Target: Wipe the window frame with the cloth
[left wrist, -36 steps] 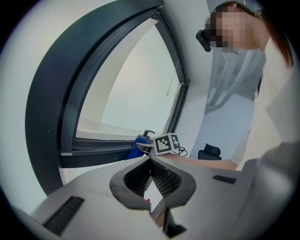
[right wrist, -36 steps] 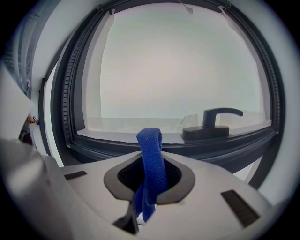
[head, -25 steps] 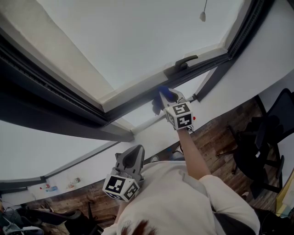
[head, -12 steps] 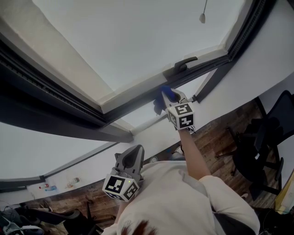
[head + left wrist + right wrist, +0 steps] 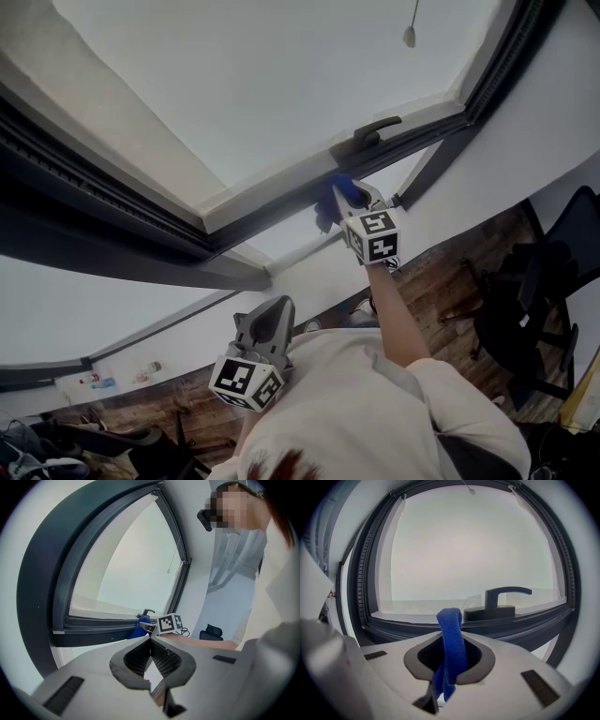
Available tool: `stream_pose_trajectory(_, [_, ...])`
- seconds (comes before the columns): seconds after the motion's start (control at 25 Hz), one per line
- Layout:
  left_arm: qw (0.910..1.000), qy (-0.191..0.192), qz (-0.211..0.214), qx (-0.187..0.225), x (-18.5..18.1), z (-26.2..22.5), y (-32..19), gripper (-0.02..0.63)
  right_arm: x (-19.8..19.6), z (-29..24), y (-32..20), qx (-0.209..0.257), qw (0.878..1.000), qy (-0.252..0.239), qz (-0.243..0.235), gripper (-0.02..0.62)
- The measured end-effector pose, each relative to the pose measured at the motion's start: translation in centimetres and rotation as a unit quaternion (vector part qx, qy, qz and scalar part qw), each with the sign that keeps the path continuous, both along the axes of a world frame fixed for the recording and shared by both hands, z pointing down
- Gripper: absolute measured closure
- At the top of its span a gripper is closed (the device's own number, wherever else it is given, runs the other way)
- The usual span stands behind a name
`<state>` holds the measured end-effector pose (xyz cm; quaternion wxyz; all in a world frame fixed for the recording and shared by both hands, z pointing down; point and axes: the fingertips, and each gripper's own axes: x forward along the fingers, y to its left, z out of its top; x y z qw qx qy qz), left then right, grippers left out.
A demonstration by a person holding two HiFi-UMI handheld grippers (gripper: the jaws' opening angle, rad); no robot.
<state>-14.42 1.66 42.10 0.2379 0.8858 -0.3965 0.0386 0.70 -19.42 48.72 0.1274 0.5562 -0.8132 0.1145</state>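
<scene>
A blue cloth [image 5: 336, 199] is pinched in my right gripper [image 5: 349, 195], which is shut on it and holds it against the dark window frame [image 5: 281, 204] just left of the window handle [image 5: 373, 129]. In the right gripper view the cloth [image 5: 451, 644] stands up between the jaws, with the frame's lower rail [image 5: 511, 625] and the handle [image 5: 502, 603] right behind it. My left gripper [image 5: 270, 319] hangs low near the person's chest, jaws shut on nothing. From the left gripper view I see the cloth [image 5: 140, 626] and the right gripper's marker cube [image 5: 169, 623] at the frame.
The window pane [image 5: 281, 84] is bright and blank, with a pull cord [image 5: 412, 28] hanging at its top. A white wall [image 5: 525, 141] runs below the frame. A black office chair [image 5: 534, 300] stands on the wooden floor at the right. Small items [image 5: 98, 382] lie at the far left.
My right gripper and the cloth have slid a little to the right along the frame, toward the handle. The left gripper has stayed where it was.
</scene>
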Motion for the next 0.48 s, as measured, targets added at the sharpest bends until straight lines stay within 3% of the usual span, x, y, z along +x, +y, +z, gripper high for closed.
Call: stream_pose_trajectory(0.48, [1.0, -0.004, -0.004, 0.001, 0.7, -0.1, 0.0, 0.597, 1.3, 0.0, -0.4, 0.002, 1.0, -0.004, 0.004, 0.546])
